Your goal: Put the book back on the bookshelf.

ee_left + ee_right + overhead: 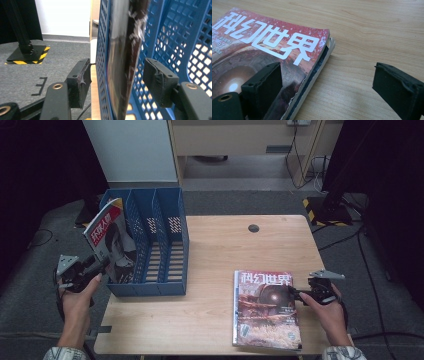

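I see a blue file rack [165,245] whose walls are a grid of small holes, and in its left slot a magazine [107,237] with a red band carrying white characters. On my pale wood-grain table [215,270] lies another magazine [265,307], rust red and brown with bold white characters. Both grippers have black jaws, and yellow-black hazard stripes [312,210] mark the grey floor.

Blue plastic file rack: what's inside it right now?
The blue plastic file rack has one red-and-white magazine leaning in its leftmost slot; the other slots look empty. The magazine's lower edge is hidden behind the front wall.
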Demonstrator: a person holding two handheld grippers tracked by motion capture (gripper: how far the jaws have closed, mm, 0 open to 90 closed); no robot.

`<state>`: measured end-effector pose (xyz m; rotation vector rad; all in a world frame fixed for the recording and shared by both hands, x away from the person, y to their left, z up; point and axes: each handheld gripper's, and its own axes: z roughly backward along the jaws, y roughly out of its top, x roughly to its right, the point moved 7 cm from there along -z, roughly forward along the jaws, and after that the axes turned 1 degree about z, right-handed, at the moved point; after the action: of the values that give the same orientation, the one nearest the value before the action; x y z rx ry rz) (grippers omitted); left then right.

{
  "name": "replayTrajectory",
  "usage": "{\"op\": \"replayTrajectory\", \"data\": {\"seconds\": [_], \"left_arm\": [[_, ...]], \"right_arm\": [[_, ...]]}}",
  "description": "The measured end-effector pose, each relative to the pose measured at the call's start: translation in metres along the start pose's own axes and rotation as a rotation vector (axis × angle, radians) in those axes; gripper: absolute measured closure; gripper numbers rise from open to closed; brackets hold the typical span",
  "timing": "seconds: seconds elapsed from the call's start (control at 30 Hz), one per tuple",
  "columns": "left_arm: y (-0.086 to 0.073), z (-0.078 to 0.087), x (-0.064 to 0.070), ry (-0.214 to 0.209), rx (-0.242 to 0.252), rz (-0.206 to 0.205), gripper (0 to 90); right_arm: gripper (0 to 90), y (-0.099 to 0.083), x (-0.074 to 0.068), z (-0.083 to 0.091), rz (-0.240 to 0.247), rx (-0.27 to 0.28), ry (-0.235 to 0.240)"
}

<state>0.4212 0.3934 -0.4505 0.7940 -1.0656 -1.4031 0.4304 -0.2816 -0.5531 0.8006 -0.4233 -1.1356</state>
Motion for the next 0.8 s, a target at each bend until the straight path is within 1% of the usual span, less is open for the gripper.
{"op": "replayTrajectory", "data": {"seconds": [0.1, 0.17, 0.3, 0.4, 0.53, 0.6, 0.7, 0.77, 0.8], "left_arm": [[-0.005, 0.008, 0.003, -0.005, -0.012, -0.003, 38.8], [-0.007, 0.012, 0.006, -0.016, -0.011, -0.003, 39.1], [-0.012, 0.021, 0.012, -0.031, -0.021, -0.018, 39.6], [-0.015, 0.026, 0.021, -0.048, -0.03, -0.037, 40.3], [-0.017, 0.028, 0.042, -0.094, -0.048, -0.081, 40.4], [-0.019, 0.027, 0.056, -0.123, -0.057, -0.097, 40.2], [-0.022, 0.022, 0.077, -0.166, -0.071, -0.118, 39.7], [-0.024, 0.017, 0.091, -0.187, -0.089, -0.145, 38.8], [-0.025, 0.014, 0.098, -0.199, -0.096, -0.158, 38.4]], "right_arm": [[9.1, 0.0, 0.0, 0.0, -0.001, -0.003, 0.001], [9.1, 0.0, 0.0, 0.0, 0.0, -0.001, -0.001], [9.1, 0.0, 0.0, 0.0, -0.001, 0.0, -0.002], [9.2, 0.0, 0.0, 0.0, 0.001, 0.001, -0.001], [9.9, 0.001, 0.0, 0.0, 0.001, 0.004, 0.001], [10.8, 0.001, 0.0, 0.001, 0.013, 0.006, 0.002], [12.2, 0.001, 0.0, 0.002, 0.01, 0.013, 0.003], [13.2, 0.002, -0.001, 0.003, 0.006, 0.016, 0.005], [14.0, 0.002, 0.0, 0.003, 0.016, 0.019, 0.005]]}}
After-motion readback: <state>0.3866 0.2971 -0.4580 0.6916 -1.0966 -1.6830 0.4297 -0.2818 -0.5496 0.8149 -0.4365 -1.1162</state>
